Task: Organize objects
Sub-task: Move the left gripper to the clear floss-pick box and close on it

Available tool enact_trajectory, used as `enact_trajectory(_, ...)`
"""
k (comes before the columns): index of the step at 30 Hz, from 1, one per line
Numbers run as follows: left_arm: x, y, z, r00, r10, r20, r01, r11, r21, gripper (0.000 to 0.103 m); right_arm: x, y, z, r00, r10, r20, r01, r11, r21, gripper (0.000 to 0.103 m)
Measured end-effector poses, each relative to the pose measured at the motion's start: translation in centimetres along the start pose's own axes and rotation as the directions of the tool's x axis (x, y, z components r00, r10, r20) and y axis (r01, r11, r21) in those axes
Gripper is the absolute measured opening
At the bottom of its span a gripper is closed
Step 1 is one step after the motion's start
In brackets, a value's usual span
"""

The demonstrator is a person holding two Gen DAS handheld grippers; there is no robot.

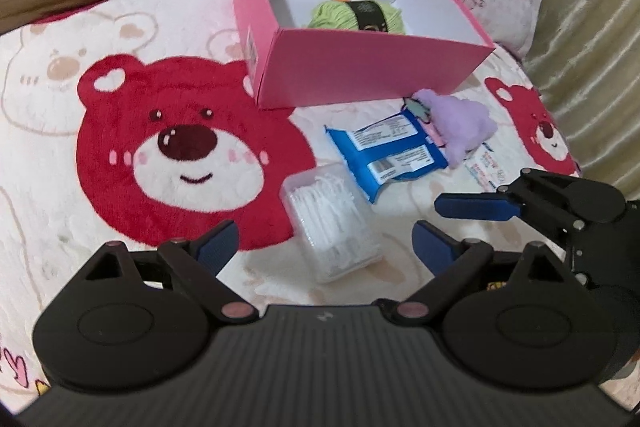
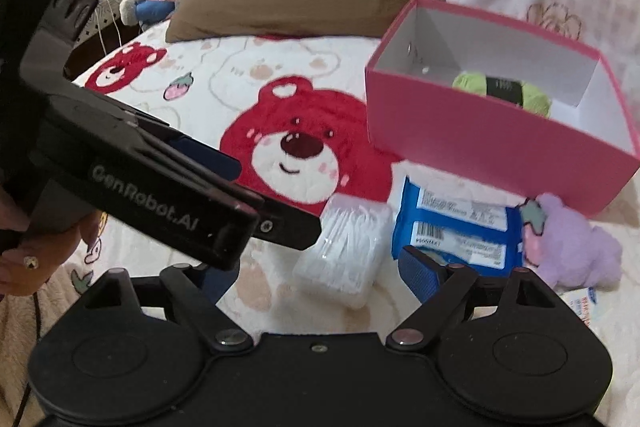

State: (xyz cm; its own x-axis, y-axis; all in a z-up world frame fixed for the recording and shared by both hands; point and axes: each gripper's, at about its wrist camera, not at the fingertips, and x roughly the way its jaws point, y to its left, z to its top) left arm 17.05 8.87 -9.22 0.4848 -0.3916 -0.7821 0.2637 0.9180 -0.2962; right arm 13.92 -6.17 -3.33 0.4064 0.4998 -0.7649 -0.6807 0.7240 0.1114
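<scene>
My left gripper (image 1: pixel 326 241) and right gripper (image 2: pixel 316 273) are both spread wide, holding nothing. The clear box of white sticks (image 1: pixel 332 223) lies just ahead on the blanket (image 1: pixel 60 155). It looks light, hard, maybe slippery; I'd pinch its long sides.

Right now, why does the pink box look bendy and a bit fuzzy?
Left wrist view: the fisheye lens curves the pink box and the bed's edges. Right wrist view: the box looks smeared, likely motion blur; the left hand-held gripper looms huge because it's close.
</scene>
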Motion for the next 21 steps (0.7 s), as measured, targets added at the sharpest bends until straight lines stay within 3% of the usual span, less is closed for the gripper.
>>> enact_trajectory(5, 0.9, -0.8, -1.1, 0.996, 0.079, 0.046, -0.081, 0.996, 0.039, 0.091, 1.5, -0.8, -0.1, 0.996, 0.062, -0.057, -0.060, 0.998, 0.024, 0.087)
enact_trajectory(10, 1.1, 0.6, -1.2, 0.996, 0.074, 0.041, -0.072, 0.997, -0.031, 0.090, 2.2, -0.1, 0.1, 0.996, 0.042, -0.083, -0.042, 0.999, -0.003, 0.083)
enact_trajectory(13, 1.6, 1.0, -1.2, 0.997, 0.062, 0.035, -0.060, 0.996, -0.058, 0.090, 1.9, -0.2, 0.2, 0.994, 0.076, -0.074, -0.076, 0.997, 0.006, 0.083)
enact_trajectory(16, 2.5, 1.5, -1.0, 1.000, 0.027, 0.016, -0.025, 0.993, -0.114, 0.084, 2.2, -0.6, 0.1, 0.994, 0.072, -0.077, -0.070, 0.997, 0.028, 0.083)
enact_trajectory(19, 3.9, 1.8, -1.1, 1.000, 0.021, -0.011, -0.023, 0.984, -0.178, 0.069, 3.1, -1.1, -0.1, 0.992, 0.081, -0.096, -0.075, 0.995, 0.067, 0.083)
enact_trajectory(21, 4.9, 1.8, -1.2, 1.000, 0.012, -0.018, -0.016, 0.978, -0.210, 0.065, 3.8, -1.3, -0.1, 0.990, 0.080, -0.114, -0.072, 0.995, 0.072, 0.083)
